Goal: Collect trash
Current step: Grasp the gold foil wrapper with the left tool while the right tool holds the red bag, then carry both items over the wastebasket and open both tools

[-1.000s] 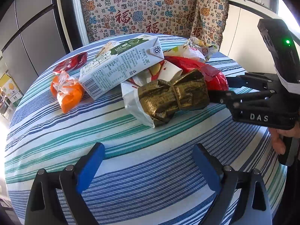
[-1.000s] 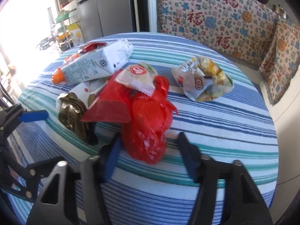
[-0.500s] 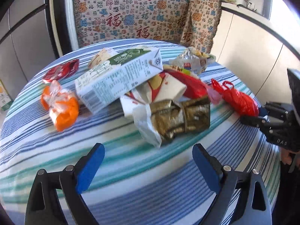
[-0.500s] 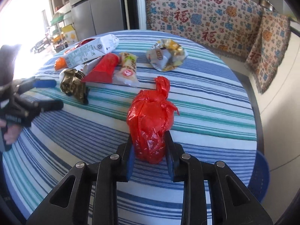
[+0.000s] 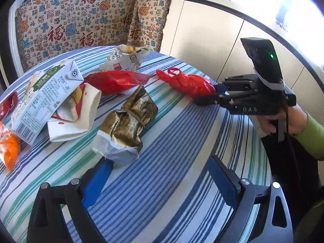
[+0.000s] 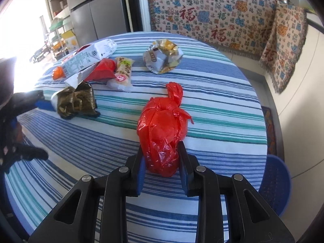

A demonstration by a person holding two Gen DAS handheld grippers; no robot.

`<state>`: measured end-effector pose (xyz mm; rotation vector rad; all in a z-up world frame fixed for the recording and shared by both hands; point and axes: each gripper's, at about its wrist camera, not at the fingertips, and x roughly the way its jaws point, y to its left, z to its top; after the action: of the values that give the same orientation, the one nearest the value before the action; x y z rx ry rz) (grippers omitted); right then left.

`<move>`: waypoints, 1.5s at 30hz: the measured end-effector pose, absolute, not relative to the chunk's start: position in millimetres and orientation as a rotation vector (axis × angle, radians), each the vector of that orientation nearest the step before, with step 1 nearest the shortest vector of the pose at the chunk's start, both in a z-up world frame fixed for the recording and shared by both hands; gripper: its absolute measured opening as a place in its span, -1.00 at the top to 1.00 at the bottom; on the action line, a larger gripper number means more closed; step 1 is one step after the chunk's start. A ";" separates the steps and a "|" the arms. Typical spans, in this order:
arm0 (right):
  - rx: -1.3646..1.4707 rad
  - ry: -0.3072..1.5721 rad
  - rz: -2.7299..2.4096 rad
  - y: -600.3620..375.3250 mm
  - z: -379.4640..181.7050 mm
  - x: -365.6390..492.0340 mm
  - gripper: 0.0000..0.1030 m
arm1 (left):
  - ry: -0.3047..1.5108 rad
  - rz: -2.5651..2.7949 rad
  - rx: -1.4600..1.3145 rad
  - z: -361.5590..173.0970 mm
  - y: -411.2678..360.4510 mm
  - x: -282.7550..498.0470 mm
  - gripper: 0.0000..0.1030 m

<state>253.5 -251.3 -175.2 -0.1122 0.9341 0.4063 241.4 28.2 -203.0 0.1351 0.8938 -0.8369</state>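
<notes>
My right gripper [image 6: 161, 162] is shut on a knotted red plastic bag [image 6: 164, 129] near the right edge of the round striped table [image 6: 212, 109]; the bag also shows in the left wrist view [image 5: 188, 83], with the right gripper [image 5: 214, 93] behind it. My left gripper [image 5: 158, 180] is open and empty, just in front of a crumpled gold wrapper [image 5: 129, 119]. A milk carton [image 5: 42, 99], a red packet [image 5: 117, 81], a white paper bag [image 5: 79, 117], an orange bag [image 5: 9, 149] and a crumpled foil packet [image 5: 125, 60] lie on the table.
A blue bin [image 6: 275, 182] stands on the floor beside the table's right edge. A patterned cloth [image 5: 81, 24] covers the bench behind the table. White cabinets [image 5: 212, 46] stand at the right. A fridge [image 6: 97, 10] stands at the back left.
My right gripper closed on the red bag and pulled it away from the trash pile toward the table's right edge. My left gripper moved closer to the gold wrapper.
</notes>
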 end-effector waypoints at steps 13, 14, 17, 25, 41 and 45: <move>-0.117 0.970 0.409 -255.2 -173.3 248.8 0.42 | 0.887 -0.690 0.147 -198.3 7.1 278.3 -0.85; -0.112 0.971 0.410 -256.7 -173.3 248.4 0.42 | 0.888 -0.693 0.163 -199.0 1.0 277.6 -0.79; -0.092 0.972 0.420 -260.2 -173.6 247.1 0.41 | 0.891 -0.680 0.211 -204.2 -7.4 271.6 0.05; -0.056 0.987 0.439 -268.4 -166.1 246.5 -0.39 | 0.880 -0.541 0.188 -204.9 -8.1 236.7 0.11; -0.006 0.979 0.461 -272.8 -150.9 245.4 0.41 | 0.929 -0.504 0.099 -189.7 -13.9 247.6 0.44; 0.061 0.957 0.454 -297.9 -137.9 237.5 0.41 | 0.903 -0.513 0.041 -172.3 -22.4 240.9 0.45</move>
<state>237.5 -297.9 -137.9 0.0612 0.9572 0.4542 240.9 -22.4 -172.3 0.0414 0.9029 -0.5130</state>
